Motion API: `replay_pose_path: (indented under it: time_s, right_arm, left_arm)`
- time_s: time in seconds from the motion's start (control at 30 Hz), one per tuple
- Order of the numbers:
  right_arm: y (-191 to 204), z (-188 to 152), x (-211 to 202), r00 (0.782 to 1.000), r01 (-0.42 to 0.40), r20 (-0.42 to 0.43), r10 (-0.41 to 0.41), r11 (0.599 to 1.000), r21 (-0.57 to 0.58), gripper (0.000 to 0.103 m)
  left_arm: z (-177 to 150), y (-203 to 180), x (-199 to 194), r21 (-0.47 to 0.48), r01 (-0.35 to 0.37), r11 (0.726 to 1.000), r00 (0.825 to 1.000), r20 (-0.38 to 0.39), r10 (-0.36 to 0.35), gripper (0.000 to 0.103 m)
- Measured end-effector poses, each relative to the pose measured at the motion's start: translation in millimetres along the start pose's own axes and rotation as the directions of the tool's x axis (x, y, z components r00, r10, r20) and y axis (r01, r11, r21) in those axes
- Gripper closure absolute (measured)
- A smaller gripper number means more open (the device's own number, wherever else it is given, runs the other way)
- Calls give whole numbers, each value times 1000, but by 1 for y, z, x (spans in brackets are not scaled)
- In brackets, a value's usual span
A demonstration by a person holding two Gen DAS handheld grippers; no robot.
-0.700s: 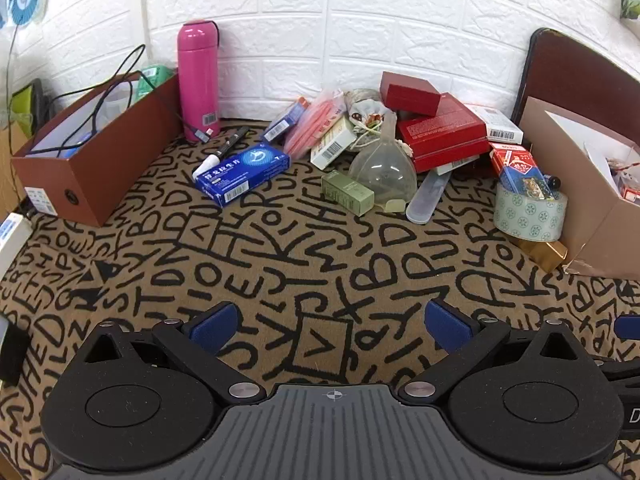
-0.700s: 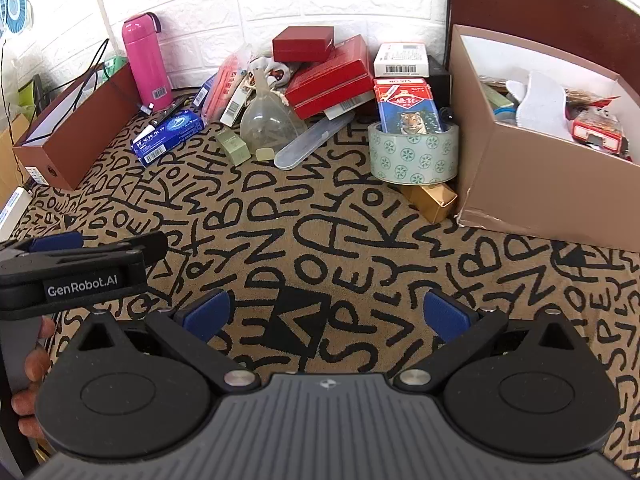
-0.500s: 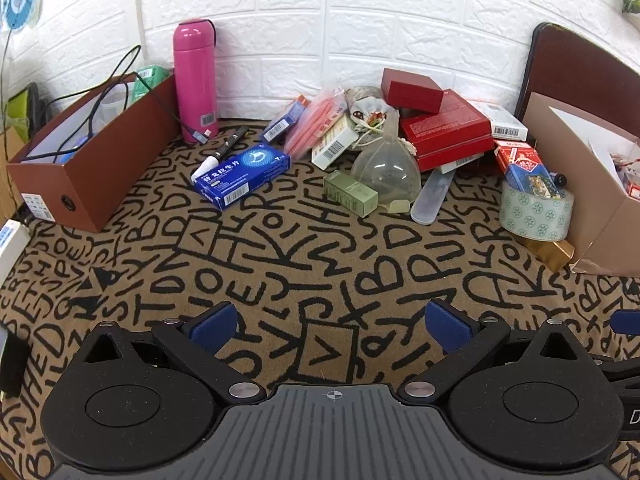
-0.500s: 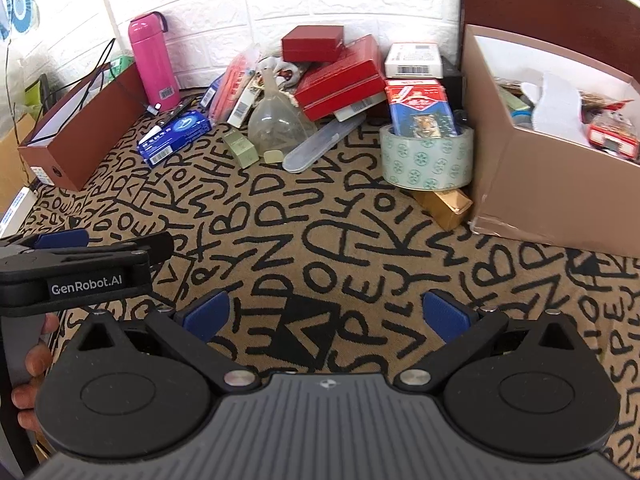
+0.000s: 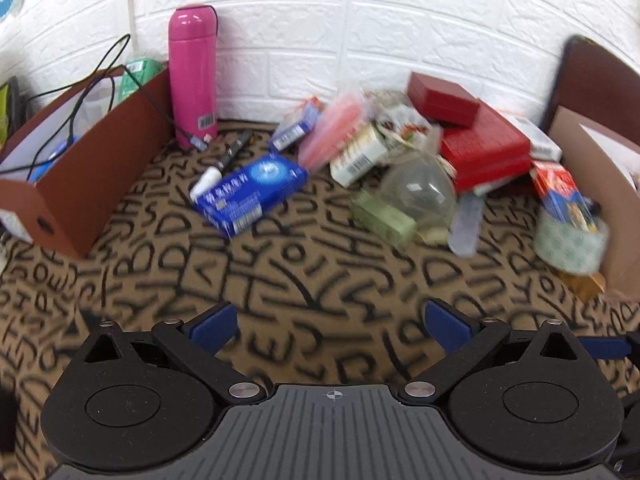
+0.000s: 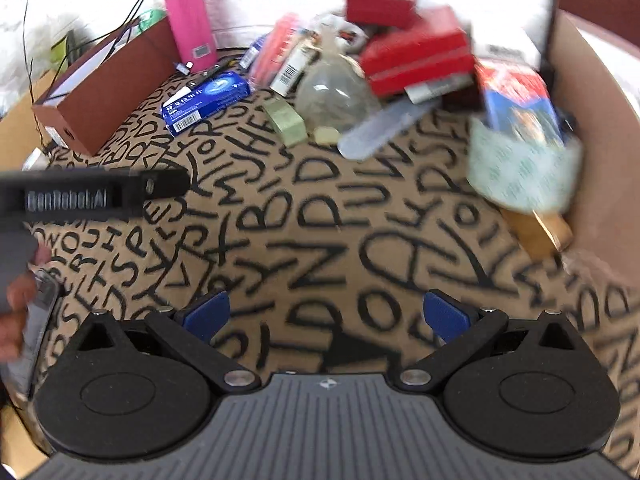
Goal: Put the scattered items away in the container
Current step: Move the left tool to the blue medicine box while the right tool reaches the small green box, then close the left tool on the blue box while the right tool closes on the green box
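Both claws are spread wide with nothing between their blue pads: the left gripper [image 5: 332, 324] and the right gripper [image 6: 326, 314] hang over a tan cloth [image 6: 320, 240] printed with black letters. The scattered items lie at the far side by the white brick wall: a blue box [image 5: 250, 192] carrying a barcode, red boxes [image 6: 416, 60], a tape roll [image 6: 524, 172]. The tan container [image 6: 600, 128] stands at the far right. "GenRobot.AI" shows, blurred, on the left gripper's side.

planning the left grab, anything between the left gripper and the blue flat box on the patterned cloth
Nothing visible: only bare patterned cloth lies between the open left gripper and the blue flat box. A white-capped pen touches its far-left edge.
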State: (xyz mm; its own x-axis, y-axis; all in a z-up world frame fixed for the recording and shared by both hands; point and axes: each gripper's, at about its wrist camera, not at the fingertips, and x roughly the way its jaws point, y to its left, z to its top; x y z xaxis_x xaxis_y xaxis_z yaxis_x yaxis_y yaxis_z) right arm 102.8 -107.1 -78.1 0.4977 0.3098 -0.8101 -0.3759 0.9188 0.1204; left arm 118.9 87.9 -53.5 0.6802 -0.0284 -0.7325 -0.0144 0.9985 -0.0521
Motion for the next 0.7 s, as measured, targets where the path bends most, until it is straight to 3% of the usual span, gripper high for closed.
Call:
replay_pose_path:
  time_s: [0.17,0.27,0.43,0.53,0.63,0.7]
  right_arm:
    - [11,25,28,999,-6,37,7,999,-40,0]
    - [21,40,49,999,-8,35,11,997,-83,0]
    - [25,63,78,999,-26,39,30,996,-88,2]
    - [21,74,88,997,-42,58,46,997,-68,3]
    - [18,82,94,994,-57,85,63,996,-71,6]
    - [18,84,97,993,-51,101,59,996,-78,10]
  left_arm:
    - [34,37,26,-4,-30,1000,999,33,30,0]
    - [57,57,46,3,15,1000,999,45,-15,0]
    - [83,64,93,108,24,994,1000,2,-24,1]
    - [86,65,120,143,71,987,996,-62,-63,6]
    - [84,62,137,199,40,979,998,-57,-29,5]
    - [83,65,150,172,64,983,995,-86,-49,4]
